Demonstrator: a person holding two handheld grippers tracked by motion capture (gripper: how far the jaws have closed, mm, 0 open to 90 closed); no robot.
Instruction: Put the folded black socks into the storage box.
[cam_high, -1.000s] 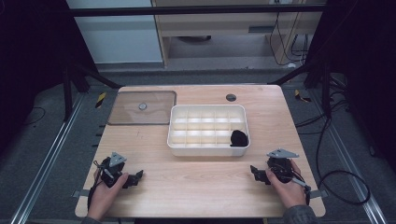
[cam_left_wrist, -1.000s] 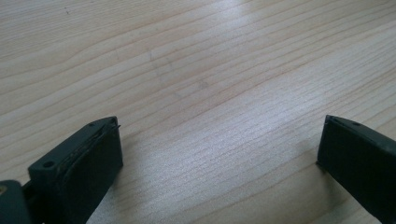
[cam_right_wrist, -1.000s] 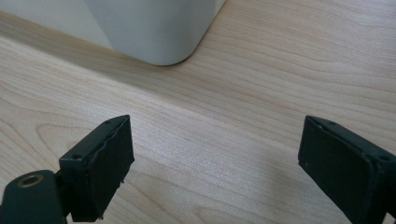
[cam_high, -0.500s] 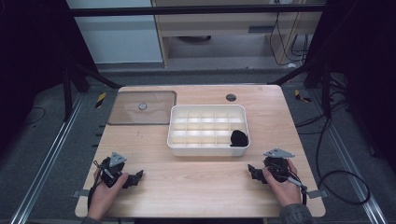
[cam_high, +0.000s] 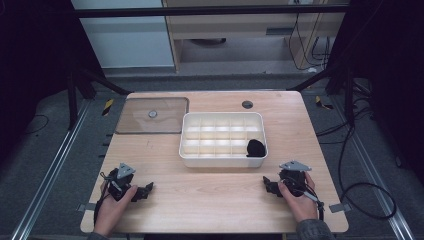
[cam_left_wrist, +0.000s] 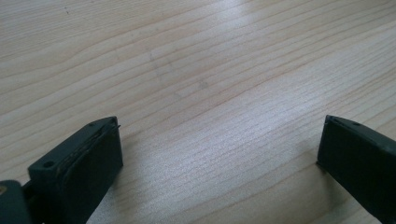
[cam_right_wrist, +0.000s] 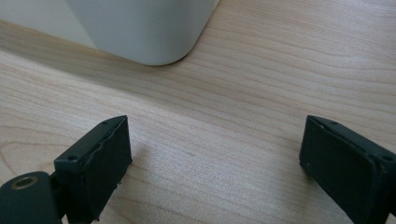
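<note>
A white compartment tray (cam_high: 222, 156) stands in the middle of the wooden table (cam_high: 210, 200). A small black object (cam_high: 255, 148) lies in its near right compartment. A clear flat lid (cam_high: 152, 115) with a round knob lies to the tray's left. My left gripper (cam_high: 146, 191) rests on the table near the front left, held by a hand, open over bare wood (cam_left_wrist: 215, 140). My right gripper (cam_high: 269, 185) rests near the front right, open, its jaws wide apart; a rounded corner of the tray (cam_right_wrist: 154, 32) lies just ahead of it (cam_right_wrist: 215, 158).
A small dark round hole (cam_high: 247, 104) sits in the tabletop behind the tray. Metal rails (cam_high: 55, 165) run along the table's left side. Cables (cam_high: 350, 150) hang on the floor to the right. Shelving stands beyond the far edge.
My right gripper has shifted slightly left along the front of the table. The left gripper and the tray have not moved.
</note>
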